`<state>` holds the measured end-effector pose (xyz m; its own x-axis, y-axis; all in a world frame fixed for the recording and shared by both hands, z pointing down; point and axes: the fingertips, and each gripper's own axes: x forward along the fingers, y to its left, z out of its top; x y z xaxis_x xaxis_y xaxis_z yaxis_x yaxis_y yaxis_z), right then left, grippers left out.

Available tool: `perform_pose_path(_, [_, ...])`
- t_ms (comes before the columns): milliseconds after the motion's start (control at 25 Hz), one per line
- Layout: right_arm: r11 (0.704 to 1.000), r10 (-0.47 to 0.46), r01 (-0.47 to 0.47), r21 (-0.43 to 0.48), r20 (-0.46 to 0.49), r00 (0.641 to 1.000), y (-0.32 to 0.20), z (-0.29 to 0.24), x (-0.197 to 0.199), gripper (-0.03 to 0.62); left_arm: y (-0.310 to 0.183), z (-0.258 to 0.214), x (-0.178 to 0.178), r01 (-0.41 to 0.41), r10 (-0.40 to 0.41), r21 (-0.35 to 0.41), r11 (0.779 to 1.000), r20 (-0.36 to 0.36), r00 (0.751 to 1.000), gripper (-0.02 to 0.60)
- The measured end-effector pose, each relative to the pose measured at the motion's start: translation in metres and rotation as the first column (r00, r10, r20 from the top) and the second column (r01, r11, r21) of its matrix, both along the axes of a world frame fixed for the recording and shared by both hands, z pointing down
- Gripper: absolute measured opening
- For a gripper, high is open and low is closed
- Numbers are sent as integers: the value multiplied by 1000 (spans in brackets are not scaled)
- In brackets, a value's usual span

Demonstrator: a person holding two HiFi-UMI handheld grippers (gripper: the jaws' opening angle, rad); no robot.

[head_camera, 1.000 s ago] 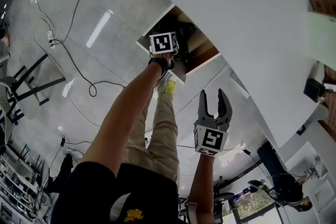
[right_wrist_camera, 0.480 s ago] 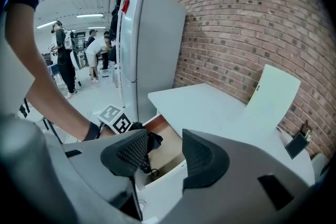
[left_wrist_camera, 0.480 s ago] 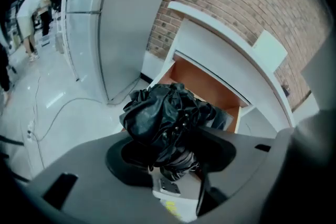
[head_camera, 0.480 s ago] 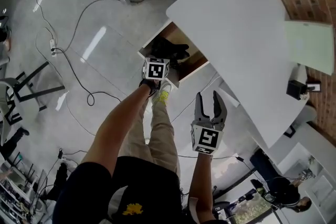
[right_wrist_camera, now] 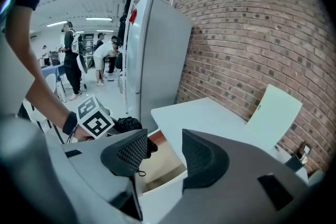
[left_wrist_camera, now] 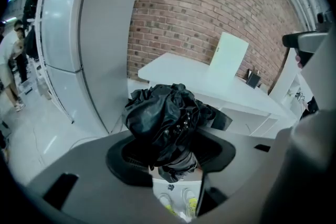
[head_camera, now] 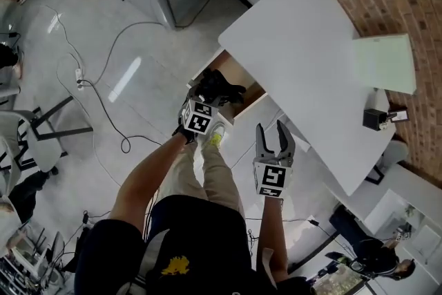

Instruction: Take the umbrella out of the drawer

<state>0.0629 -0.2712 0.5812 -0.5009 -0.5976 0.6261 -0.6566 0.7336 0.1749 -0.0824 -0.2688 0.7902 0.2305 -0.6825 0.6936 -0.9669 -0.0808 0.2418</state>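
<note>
The left gripper (head_camera: 207, 99) was clenched on the black folded fabric umbrella (head_camera: 219, 85), its pads pressing the bundle's lower part while the crumpled bulk stuck out beyond the fingertips toward the far side, so the long axis seemed to run roughly along the jaws. The umbrella hung over the left near corner of the open wood-lined drawer (head_camera: 243, 77), apparently above its rim. To the right and nearer, well apart, the right gripper (head_camera: 271, 129) stood spread with nothing between its pads, beside the white tabletop (head_camera: 304, 59)
</note>
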Motion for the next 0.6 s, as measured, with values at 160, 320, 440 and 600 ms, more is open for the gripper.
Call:
perform_pose_path(160, [999,-31,31,28,9,999,-6,-27,1,229,4,-62,5,-22,21,74,997,15,1000,229])
perform_pose_path(320, [996,-75,71,63,61,995,-16,-57,-19,229,4,-132,-8,-18,10,166,986,50,999,229])
perform_pose_path(440, [992,-91,80,97,110,990,-27,-83,-27,227,1,-186,-16,1,-18,235,972,70,997,229])
perform_pose_path(600, [988,-101,76,136,185,978,-44,-121,-34,227,-13,-256,-30,24,-59,336,941,94,994,229])
